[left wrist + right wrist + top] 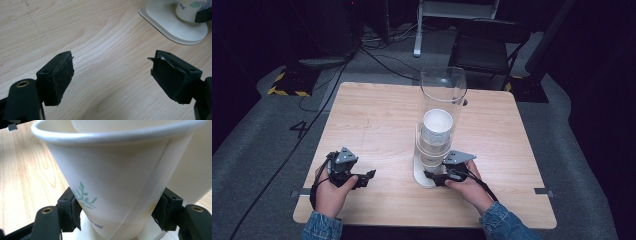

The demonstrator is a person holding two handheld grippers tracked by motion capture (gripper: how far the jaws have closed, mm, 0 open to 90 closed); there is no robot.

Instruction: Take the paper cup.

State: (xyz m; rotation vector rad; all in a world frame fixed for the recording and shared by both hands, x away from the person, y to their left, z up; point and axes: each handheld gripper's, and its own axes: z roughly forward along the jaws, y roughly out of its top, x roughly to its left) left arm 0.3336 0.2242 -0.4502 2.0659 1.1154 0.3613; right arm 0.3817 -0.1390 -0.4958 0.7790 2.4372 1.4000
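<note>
High view: table [377,120] with a clear tube [443,90] standing upright on a white base [421,175], paper cups stacked inside it.
Right gripper [436,177]: held at the foot of the tube, jaws closed on the lowest cup [432,161].
Right gripper view: both pads [75,213] pressed against opposite sides of the cup [117,185], low on its wall (near the narrow end).
Cup's place: at the bottom of the stack, just above the base [85,227], another cup nested in its mouth.
Cup's axis: long axis ran vertical, in line with the tube.
Cup's pointing: rim up, narrow bottom down toward the base.
Cup's marks: green leaf print and a side seam faced the right gripper's camera.
Left gripper [364,178]: rested on the table near the front edge, well apart from the tube, pointing toward the base.
Left gripper view: jaws stood wide apart with bare wood between them, holding nothing; base [175,27] and cup [186,11] showed at the top right (with the other gripper's jaw tip on the cup).
Hands: left hand [332,192] and right hand [467,187] each wrapped round a gripper, denim sleeves at the table's near edge.
</note>
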